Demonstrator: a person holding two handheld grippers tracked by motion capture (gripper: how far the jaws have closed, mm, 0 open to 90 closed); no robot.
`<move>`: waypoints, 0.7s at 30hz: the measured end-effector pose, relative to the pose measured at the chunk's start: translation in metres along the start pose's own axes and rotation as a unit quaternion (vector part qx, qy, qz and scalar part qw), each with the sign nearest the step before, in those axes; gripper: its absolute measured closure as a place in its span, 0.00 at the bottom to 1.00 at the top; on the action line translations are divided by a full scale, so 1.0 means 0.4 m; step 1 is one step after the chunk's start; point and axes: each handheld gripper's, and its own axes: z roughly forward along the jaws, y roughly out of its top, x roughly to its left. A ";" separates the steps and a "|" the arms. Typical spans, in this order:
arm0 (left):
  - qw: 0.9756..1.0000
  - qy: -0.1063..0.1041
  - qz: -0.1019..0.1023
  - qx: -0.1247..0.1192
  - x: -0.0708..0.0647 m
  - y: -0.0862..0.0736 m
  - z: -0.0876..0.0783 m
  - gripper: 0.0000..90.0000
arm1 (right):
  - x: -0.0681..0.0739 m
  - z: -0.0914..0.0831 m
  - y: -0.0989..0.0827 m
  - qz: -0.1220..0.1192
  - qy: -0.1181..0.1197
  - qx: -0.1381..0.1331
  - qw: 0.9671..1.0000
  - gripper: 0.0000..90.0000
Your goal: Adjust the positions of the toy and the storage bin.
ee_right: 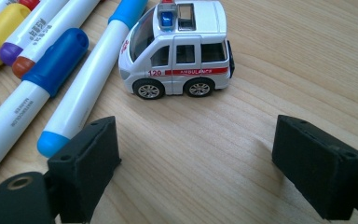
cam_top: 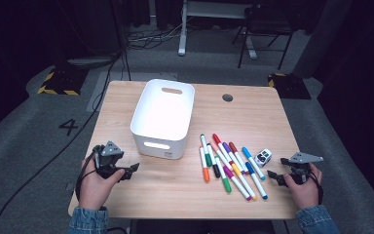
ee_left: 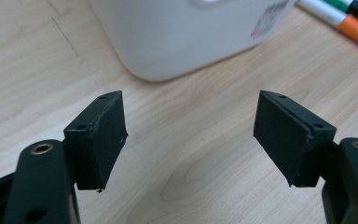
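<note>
Our right tongs (ee_right: 193, 158) are spread, facing the toy ambulance (ee_right: 179, 46) near the surface's right edge; we should straddle its sides squarely. Left tongs (ee_left: 189, 135) spread, empty.

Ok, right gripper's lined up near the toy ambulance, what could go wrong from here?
The right gripper is open and empty, short of the ambulance.
1. The ambulance is on wheels, so a jaw nudge could roll it away.
2. The light-blue marker lies against its front; the near jaw may knock it.
</note>
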 end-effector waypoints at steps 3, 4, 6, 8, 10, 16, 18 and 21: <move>1.000 0.012 0.005 -0.010 0.018 0.025 -0.022 0.28 | 0.002 0.001 0.001 0.002 0.000 0.000 1.000 0.16; 1.000 0.017 0.005 -0.012 0.022 0.032 -0.027 0.28 | 0.002 0.001 0.001 0.002 0.000 0.000 1.000 0.16; 1.000 0.024 0.006 -0.016 0.029 0.048 -0.037 0.28 | 0.002 0.001 0.001 0.002 0.000 0.001 1.000 0.16; 0.999 0.023 0.009 -0.024 0.033 0.064 -0.046 0.28 | 0.002 0.001 0.001 0.002 0.000 0.001 1.000 0.16; 0.999 0.021 0.009 -0.035 0.034 0.079 -0.051 0.28 | 0.002 0.001 0.001 0.003 0.000 0.001 1.000 0.16; 0.998 0.028 0.003 -0.064 0.043 0.119 -0.050 0.28 | 0.003 0.001 0.002 0.004 -0.001 0.001 1.000 0.16; 0.997 0.023 -0.001 -0.073 0.047 0.132 -0.048 0.28 | 0.003 0.001 0.001 0.002 -0.002 0.002 1.000 0.16; 0.997 0.031 0.001 -0.077 0.052 0.153 -0.043 0.28 | 0.003 0.001 0.001 0.003 -0.001 0.002 1.000 0.16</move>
